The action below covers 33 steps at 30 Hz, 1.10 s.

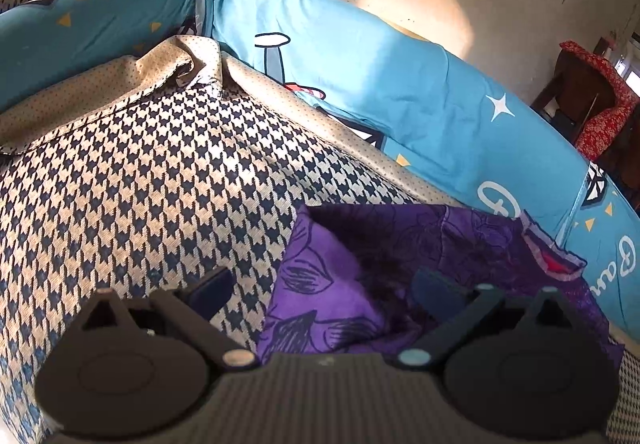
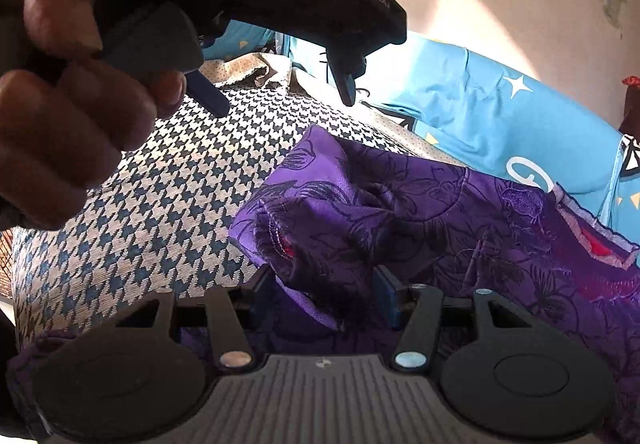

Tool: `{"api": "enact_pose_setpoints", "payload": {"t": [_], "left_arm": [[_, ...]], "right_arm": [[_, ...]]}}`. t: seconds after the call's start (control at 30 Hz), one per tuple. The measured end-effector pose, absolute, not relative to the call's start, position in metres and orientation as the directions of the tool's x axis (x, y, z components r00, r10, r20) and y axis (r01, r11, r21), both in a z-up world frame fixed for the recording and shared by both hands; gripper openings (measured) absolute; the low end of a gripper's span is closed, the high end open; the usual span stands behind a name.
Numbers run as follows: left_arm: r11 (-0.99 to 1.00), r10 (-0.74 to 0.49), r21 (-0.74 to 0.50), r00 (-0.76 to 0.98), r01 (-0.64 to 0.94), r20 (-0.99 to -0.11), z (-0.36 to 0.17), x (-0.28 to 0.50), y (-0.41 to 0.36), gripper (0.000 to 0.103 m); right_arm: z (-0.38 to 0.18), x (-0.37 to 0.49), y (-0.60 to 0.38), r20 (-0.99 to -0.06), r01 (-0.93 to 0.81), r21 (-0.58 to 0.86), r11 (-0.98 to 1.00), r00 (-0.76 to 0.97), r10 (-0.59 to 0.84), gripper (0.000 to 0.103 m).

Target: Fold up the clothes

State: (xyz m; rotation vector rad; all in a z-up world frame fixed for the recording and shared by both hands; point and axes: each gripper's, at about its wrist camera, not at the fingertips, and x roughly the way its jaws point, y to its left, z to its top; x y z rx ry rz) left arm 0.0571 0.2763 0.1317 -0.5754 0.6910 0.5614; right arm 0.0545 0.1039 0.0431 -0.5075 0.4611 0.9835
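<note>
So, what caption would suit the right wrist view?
Right gripper open around bunched purple garment on houndstooth cover.

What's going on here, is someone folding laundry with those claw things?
Yes. A person holds a claw in each hand over a purple floral garment lying bunched on a houndstooth cover. The right claw has a fold of the purple cloth between its open fingers. The left claw, held in a hand, hovers open above the cover. The garment isn't folded yet.

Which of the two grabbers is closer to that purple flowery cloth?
Right. The right gripper is down at the purple floral cloth, a bunched fold between its fingers. The left gripper hangs above the houndstooth cover, beside the cloth's edge.
</note>
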Motion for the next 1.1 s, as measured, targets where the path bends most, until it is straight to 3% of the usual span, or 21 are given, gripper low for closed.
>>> {"api": "enact_pose_setpoints", "payload": {"t": [0.1,0.2,0.23,0.33,0.7,0.93,1.1], "left_arm": [[0.701,0.289,-0.295,0.637,-0.650,-0.715,0.132,0.057,0.277,0.100],[0.689,0.295,-0.301,0.634,-0.660,-0.715,0.132,0.055,0.280,0.100],[0.683,0.297,-0.303,0.632,-0.664,-0.715,0.132,0.054,0.282,0.100],[0.670,0.301,-0.310,0.628,-0.675,-0.717,0.131,0.052,0.285,0.101],[0.703,0.241,-0.302,0.615,-0.644,-0.751,0.119,0.061,0.271,0.102],[0.810,0.192,-0.229,0.613,-0.540,-0.766,0.110,0.074,0.236,0.102],[0.846,0.183,-0.181,0.592,-0.501,-0.785,0.102,0.085,0.219,0.102]], "right_arm": [[0.040,0.056,0.109,-0.573,-0.869,-0.189,0.457,0.476,0.667,0.052],[0.038,0.060,0.112,-0.572,-0.865,-0.183,0.467,0.480,0.665,0.033],[0.038,0.062,0.112,-0.575,-0.861,-0.182,0.475,0.485,0.659,0.021],[0.043,0.074,0.108,-0.559,-0.837,-0.144,0.529,0.510,0.654,0.011],[0.083,0.163,0.047,-0.453,-0.597,0.200,0.777,0.647,0.614,0.010],[0.099,0.192,0.020,-0.391,-0.487,0.273,0.830,0.732,0.558,0.010],[0.116,0.211,-0.020,-0.322,-0.324,0.331,0.886,0.844,0.429,0.010]]}}
